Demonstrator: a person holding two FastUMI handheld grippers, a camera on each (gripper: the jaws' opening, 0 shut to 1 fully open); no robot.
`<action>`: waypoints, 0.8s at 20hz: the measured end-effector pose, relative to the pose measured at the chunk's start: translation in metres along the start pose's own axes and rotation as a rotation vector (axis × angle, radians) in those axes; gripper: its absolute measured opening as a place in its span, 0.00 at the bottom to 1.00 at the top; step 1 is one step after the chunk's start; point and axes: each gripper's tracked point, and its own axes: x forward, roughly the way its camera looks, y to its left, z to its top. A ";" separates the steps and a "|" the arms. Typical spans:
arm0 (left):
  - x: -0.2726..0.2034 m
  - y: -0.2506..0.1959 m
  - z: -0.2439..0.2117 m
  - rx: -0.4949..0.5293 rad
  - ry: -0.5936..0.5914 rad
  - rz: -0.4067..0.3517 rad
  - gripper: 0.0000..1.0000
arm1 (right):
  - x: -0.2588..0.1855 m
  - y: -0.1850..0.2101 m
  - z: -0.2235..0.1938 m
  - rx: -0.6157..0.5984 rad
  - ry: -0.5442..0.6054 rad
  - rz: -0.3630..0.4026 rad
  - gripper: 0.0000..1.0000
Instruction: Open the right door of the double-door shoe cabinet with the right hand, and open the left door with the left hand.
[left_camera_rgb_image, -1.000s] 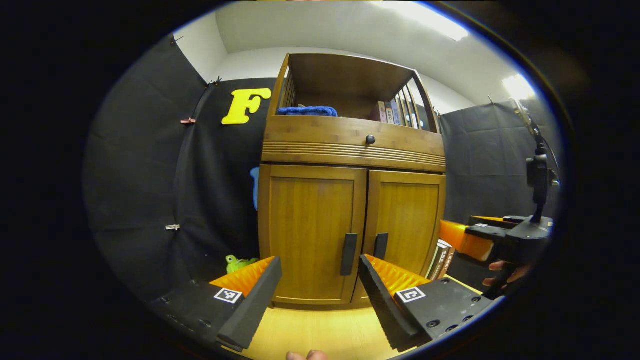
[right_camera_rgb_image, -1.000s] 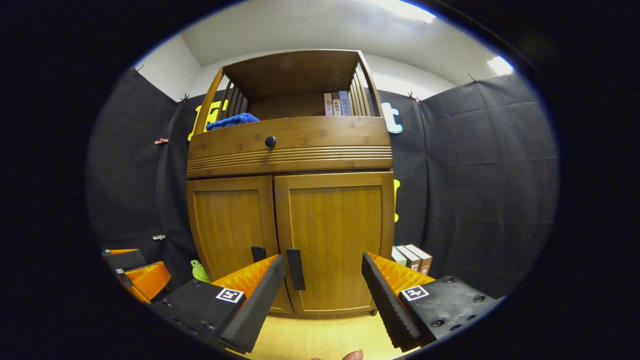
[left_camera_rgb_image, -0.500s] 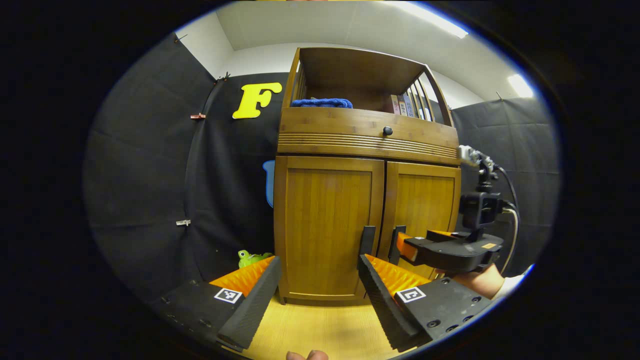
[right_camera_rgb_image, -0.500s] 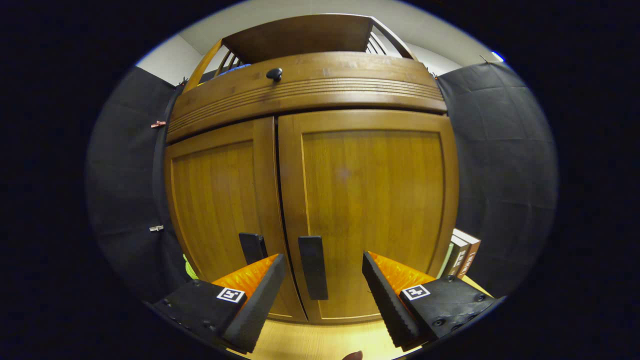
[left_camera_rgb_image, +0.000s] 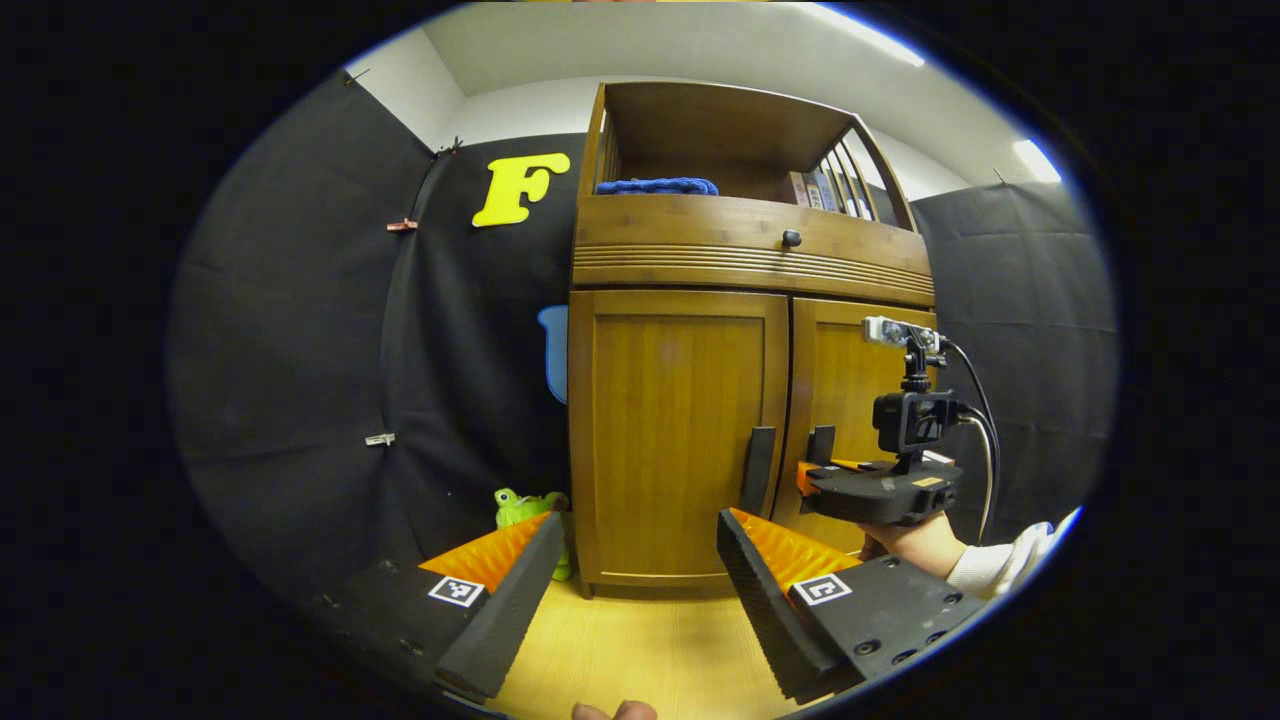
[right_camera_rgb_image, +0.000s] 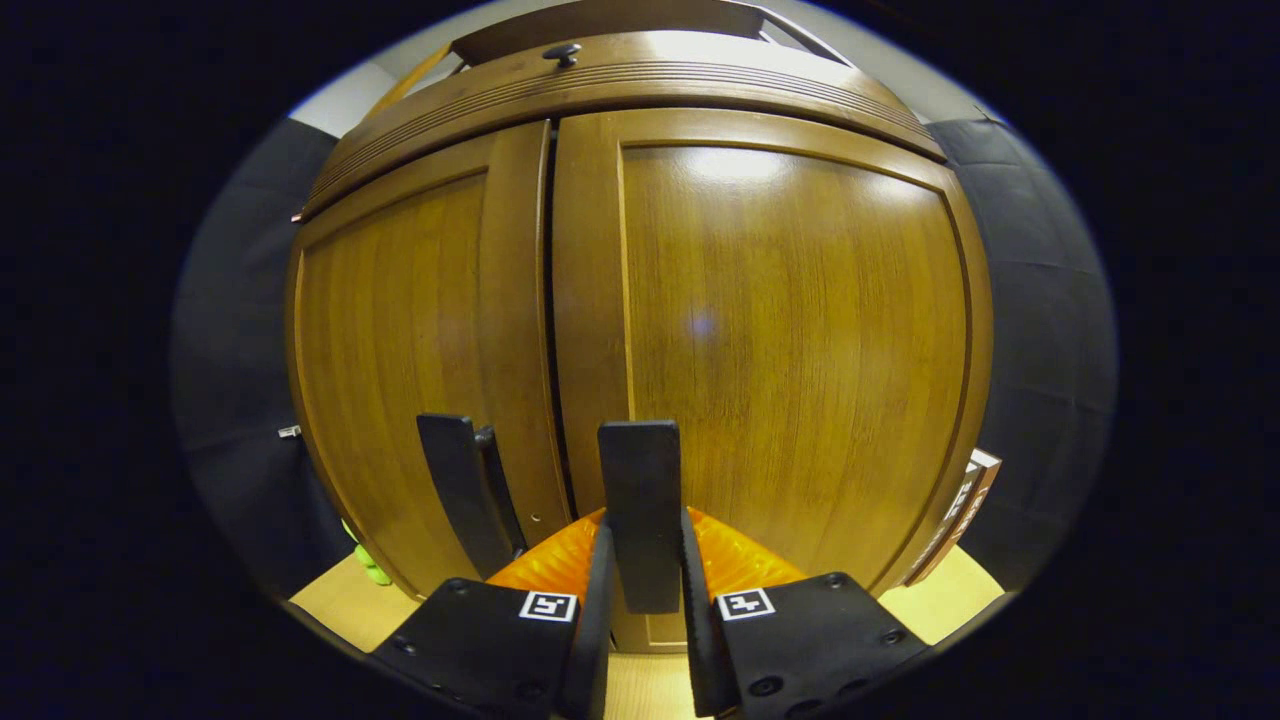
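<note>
The right hand-held gripper (right_camera_rgb_image: 645, 590) is clamped on the flat dark handle (right_camera_rgb_image: 640, 525) of the right door (right_camera_rgb_image: 790, 340). Seen from the left gripper view, the whole bamboo-grained shoe cabinet (left_camera_rgb_image: 750, 260) stands shut; the left hand-held gripper (left_camera_rgb_image: 635, 590) hangs with fingers apart, short of the left door (left_camera_rgb_image: 670, 430). A green toy (left_camera_rgb_image: 525, 510) sits at the left.
</note>
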 end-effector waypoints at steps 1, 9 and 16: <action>0.000 0.000 0.002 -0.003 -0.004 0.000 0.96 | -0.002 0.000 -0.001 0.001 0.012 0.005 0.31; -0.012 -0.022 0.019 -0.031 -0.033 -0.038 0.95 | -0.076 -0.019 -0.005 0.040 0.052 0.061 0.24; -0.023 -0.053 0.023 -0.037 -0.037 -0.070 0.96 | -0.156 -0.068 -0.007 0.018 0.075 0.053 0.24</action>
